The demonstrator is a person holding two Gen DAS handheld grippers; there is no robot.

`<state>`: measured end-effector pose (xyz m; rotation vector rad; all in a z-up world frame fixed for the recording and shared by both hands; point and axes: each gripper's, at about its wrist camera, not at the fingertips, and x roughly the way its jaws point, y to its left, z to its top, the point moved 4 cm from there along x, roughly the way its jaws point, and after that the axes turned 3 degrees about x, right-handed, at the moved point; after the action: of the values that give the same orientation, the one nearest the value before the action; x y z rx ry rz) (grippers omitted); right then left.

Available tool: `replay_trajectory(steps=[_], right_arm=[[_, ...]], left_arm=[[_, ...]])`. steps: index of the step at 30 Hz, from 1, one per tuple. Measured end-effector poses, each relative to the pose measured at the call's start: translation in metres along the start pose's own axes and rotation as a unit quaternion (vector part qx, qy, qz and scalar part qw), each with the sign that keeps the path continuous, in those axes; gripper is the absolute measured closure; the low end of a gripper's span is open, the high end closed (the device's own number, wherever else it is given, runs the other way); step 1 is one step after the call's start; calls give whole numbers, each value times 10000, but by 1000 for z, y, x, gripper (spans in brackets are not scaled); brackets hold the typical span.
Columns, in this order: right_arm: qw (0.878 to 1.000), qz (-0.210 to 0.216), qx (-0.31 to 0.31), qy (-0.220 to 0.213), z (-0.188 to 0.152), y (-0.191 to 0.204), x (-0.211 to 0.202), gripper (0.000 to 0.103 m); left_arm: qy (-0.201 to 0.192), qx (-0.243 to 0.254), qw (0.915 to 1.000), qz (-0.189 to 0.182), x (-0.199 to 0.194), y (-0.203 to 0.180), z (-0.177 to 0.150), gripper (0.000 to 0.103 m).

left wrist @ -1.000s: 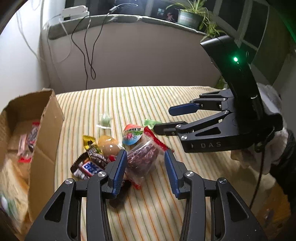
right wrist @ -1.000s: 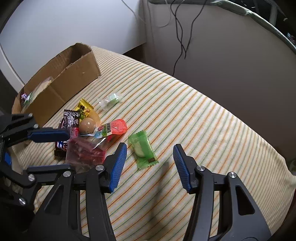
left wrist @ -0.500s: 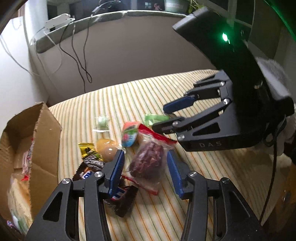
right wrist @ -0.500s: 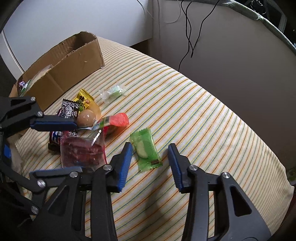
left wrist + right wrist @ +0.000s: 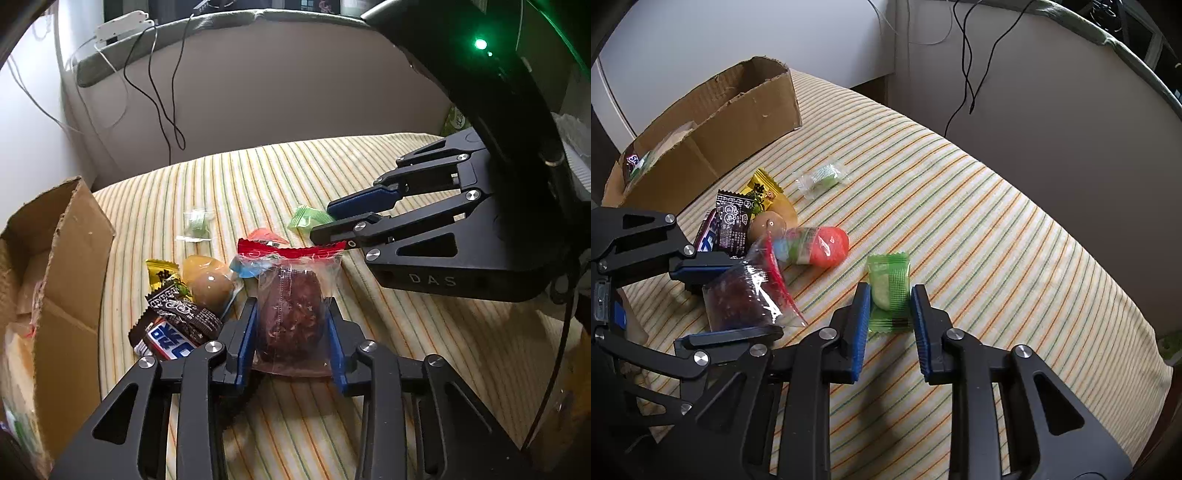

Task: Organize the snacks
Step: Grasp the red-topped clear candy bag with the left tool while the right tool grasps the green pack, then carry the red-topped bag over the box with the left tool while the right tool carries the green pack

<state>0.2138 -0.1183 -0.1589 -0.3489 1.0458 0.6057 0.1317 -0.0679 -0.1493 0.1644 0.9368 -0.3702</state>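
Observation:
On the striped cloth point(image 5: 979, 229), my left gripper point(image 5: 291, 308) has a clear bag of dark red dried fruit point(image 5: 290, 295) upright between its blue pads, which press its sides as the jaws are closing. The right wrist view shows that same bag point(image 5: 738, 299) in the left gripper point(image 5: 753, 295). My right gripper point(image 5: 889, 295) is shut on a green packet point(image 5: 889, 284) lying flat on the cloth. From the left wrist view the right gripper point(image 5: 322, 222) pinches the green packet point(image 5: 308, 219) just beyond the bag.
An open cardboard box point(image 5: 738, 107) holding some snacks stands at the left. Beside it lie a red jelly cup point(image 5: 827, 243), a brown egg point(image 5: 767, 226), a yellow packet point(image 5: 762, 188), dark chocolate wrappers point(image 5: 733, 225) and a small clear candy point(image 5: 823, 177). Cables point(image 5: 975, 74) hang on the padded wall behind.
Both grippers narrowed from wide open. The left one closed round the bag of dried fruit, which now stands upright. The right one moved over the green packet and closed on it.

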Motion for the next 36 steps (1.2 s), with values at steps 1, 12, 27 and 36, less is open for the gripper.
replay_trajectory(steps=[1,12,27,36], right_arm=[[10000,-9,17,-5,-1,0,-1,80],[9995,-142,237,-181,-9,-7,-28,80],[9978,-192,94,-630,11,30,-78,80],[9966,-82,-198,-794,38,81,-83,80]], left_arm=[[-10,-8,10000,-10,1,1,1,71],[-343,-232,9990,-185,-30,11,-3,71],[-843,-522,9951,40,-87,42,-27,71],[-1017,-863,9906,308,-124,77,-43,71]])
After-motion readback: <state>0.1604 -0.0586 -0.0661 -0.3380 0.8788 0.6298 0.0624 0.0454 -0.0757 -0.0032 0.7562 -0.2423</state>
